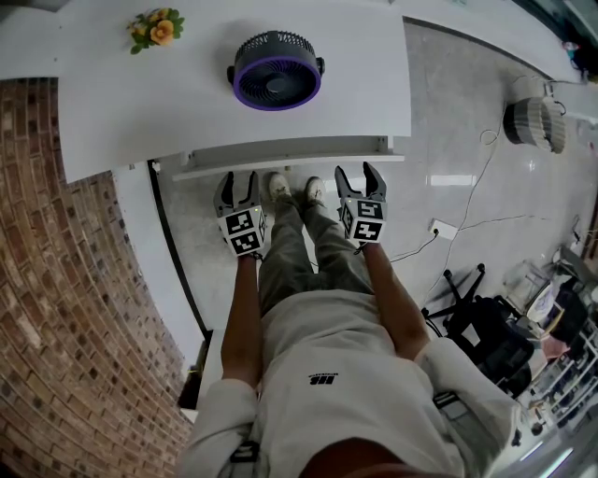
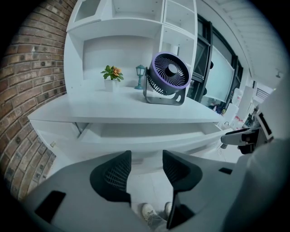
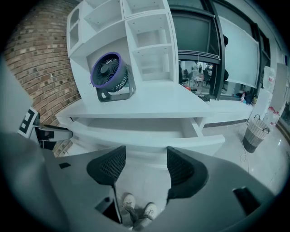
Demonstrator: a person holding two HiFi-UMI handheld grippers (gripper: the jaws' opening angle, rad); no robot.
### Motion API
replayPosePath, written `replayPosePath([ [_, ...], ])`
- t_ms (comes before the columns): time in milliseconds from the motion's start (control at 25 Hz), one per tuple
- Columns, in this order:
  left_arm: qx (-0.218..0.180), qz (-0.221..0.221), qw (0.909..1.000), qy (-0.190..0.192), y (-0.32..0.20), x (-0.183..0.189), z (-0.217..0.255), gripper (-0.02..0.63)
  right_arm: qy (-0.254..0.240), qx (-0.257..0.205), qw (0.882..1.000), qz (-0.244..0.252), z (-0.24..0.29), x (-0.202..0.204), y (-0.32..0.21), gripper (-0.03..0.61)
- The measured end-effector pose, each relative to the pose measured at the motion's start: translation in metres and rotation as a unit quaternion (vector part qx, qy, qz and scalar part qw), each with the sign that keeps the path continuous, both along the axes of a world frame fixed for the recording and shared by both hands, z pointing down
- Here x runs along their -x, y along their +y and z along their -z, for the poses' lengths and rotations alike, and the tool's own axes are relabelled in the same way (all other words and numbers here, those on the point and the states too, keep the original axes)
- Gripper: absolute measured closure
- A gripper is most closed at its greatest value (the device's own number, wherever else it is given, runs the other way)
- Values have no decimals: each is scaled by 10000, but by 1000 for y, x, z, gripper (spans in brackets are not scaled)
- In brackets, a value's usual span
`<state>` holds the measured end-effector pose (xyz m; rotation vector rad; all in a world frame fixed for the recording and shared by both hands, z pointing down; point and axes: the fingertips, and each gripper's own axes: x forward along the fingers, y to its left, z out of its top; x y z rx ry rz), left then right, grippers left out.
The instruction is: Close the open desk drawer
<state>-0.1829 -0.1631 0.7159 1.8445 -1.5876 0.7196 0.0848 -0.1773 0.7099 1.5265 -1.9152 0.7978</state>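
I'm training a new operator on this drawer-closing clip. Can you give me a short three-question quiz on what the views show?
1. True or false: the drawer under the desk top is fully shut.
2. Which stands on the desk top near the potted flowers? A: kettle. B: purple-rimmed fan. C: laptop.
3. Fill in: the left gripper and right gripper each have jaws ____, with nothing between them.
Key: 1 false, it is pulled out. 2 B. 3 open.
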Motion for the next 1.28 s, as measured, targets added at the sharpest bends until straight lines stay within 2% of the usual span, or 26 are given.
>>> replayPosePath([
  [1280, -89, -107, 9999, 41, -44, 2, 0, 382, 51, -90, 9999, -62, -4, 0, -44, 298],
])
